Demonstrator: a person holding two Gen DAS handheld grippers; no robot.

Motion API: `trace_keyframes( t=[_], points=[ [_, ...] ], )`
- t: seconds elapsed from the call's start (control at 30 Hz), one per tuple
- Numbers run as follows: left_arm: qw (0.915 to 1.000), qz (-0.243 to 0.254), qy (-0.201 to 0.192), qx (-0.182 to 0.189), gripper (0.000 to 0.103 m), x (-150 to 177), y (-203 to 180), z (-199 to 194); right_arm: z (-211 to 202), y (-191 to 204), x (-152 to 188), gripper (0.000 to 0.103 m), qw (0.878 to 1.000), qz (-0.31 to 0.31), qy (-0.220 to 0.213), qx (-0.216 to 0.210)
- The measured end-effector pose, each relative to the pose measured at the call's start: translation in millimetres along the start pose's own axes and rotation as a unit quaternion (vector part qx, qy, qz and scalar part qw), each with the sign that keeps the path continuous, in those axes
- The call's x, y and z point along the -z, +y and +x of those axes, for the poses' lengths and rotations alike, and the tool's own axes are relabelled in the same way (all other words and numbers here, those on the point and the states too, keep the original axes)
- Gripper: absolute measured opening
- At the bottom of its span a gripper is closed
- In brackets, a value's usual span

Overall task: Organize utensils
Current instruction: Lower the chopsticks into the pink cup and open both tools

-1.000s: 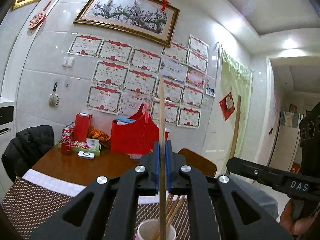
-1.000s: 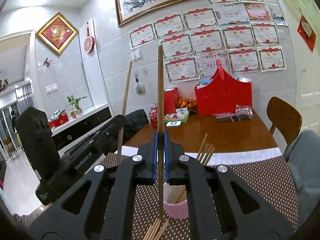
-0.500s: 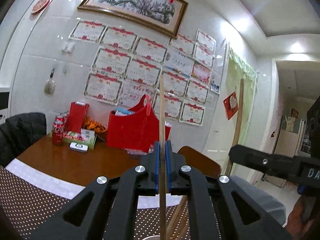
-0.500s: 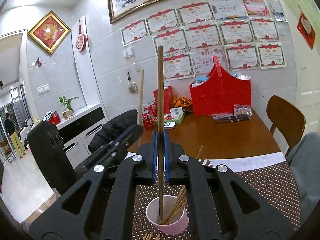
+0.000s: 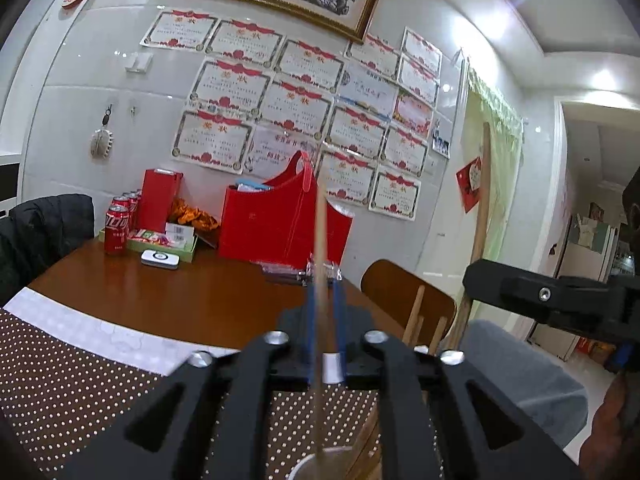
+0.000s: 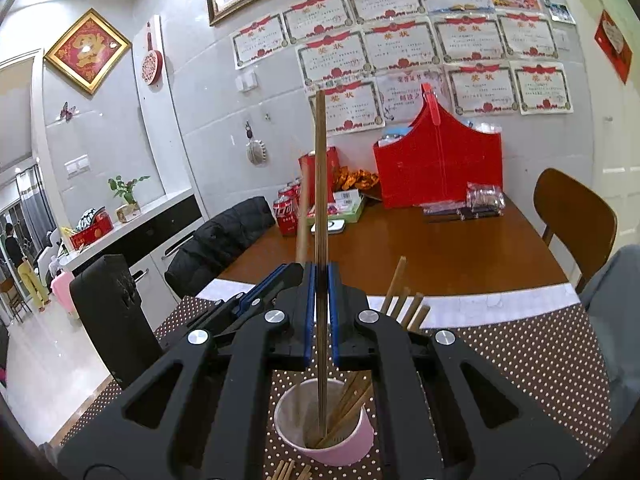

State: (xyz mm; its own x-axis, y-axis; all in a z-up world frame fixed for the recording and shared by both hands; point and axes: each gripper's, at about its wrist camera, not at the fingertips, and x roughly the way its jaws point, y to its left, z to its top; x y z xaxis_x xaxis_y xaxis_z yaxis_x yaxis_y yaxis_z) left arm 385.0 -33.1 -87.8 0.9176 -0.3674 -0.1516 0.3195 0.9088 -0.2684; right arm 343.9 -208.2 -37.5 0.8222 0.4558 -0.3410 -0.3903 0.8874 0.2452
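Chopsticks stand in both grippers above a pink cup (image 6: 324, 428) on a brown dotted mat (image 6: 520, 356). The right gripper (image 6: 321, 312) has its blue pads closed against a dark chopstick (image 6: 320, 184), which rises upright between them while its lower end reaches down inside the cup. More chopsticks (image 6: 404, 300) lean against the cup's right side, their tops showing past the gripper, and a few loose ones (image 6: 288, 472) lie on the mat just in front of the cup.

The left gripper (image 5: 323, 320) shows a visible gap between its blue pads — the pale chopstick (image 5: 319, 248) there sits against the left pad only, blurred, with daylight on its other side, so the jaws are parted rather than clamped. Its lower end dips toward the cup rim (image 5: 320, 464) at the bottom edge of that view. In the right wrist view the left gripper's arm comes in from the left, just beside the right one, with its chopstick slightly tilted next to the dark one.

Behind the mat lies the wooden table (image 6: 440, 256), with a red bag (image 6: 440, 164), cola cans (image 6: 284, 216) and a white remote (image 5: 160, 258) near the wall — a wooden chair (image 6: 576, 216) stands at the right.
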Motion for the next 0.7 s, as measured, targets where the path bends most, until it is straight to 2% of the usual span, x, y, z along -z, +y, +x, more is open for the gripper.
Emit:
trace_keyframes(
  t=[0.03,0.07,0.13,0.17,0.2,0.27,0.33,0.4,0.53,0.7],
  points=[
    [1.0000,-0.002,0.002,-0.002,0.043,0,0,-2,1,-2,2,0.007,1.000,0.004,0.005,0.001],
    [1.0000,-0.005,0.002,-0.004,0.051,0,1,-6,0,-3,3,0.008,1.000,0.006,0.007,0.001],
    [1.0000,-0.001,-0.001,-0.007,0.058,-2,1,-13,-4,-6,4,0.029,1.000,0.014,0.006,0.003],
    [0.9999,0.002,-0.002,-0.010,0.064,-4,1,-18,-8,-8,5,0.073,1.000,0.022,0.002,0.004],
    [0.9999,0.004,-0.002,-0.013,0.066,-6,1,-24,-12,-10,6,0.090,1.000,0.027,-0.006,0.006],
    [0.9999,0.005,-0.004,-0.013,0.070,-9,0,-34,-22,-11,5,0.090,0.999,0.035,-0.026,0.010],
    [0.9998,0.009,-0.003,-0.017,0.074,-12,-2,-46,-30,-13,4,0.096,0.999,0.047,-0.028,0.008],
    [0.9996,0.016,0.001,-0.025,0.075,-15,-5,-58,-37,-16,5,0.097,0.998,0.053,-0.033,0.011],
    [0.9986,0.031,0.009,-0.042,0.081,-19,-13,-80,-44,-17,6,0.097,0.998,0.060,-0.024,0.027],
    [0.9974,0.046,0.018,-0.052,0.081,-23,-22,-103,-56,-16,13,0.097,0.997,0.069,-0.016,0.038]
  ],
)
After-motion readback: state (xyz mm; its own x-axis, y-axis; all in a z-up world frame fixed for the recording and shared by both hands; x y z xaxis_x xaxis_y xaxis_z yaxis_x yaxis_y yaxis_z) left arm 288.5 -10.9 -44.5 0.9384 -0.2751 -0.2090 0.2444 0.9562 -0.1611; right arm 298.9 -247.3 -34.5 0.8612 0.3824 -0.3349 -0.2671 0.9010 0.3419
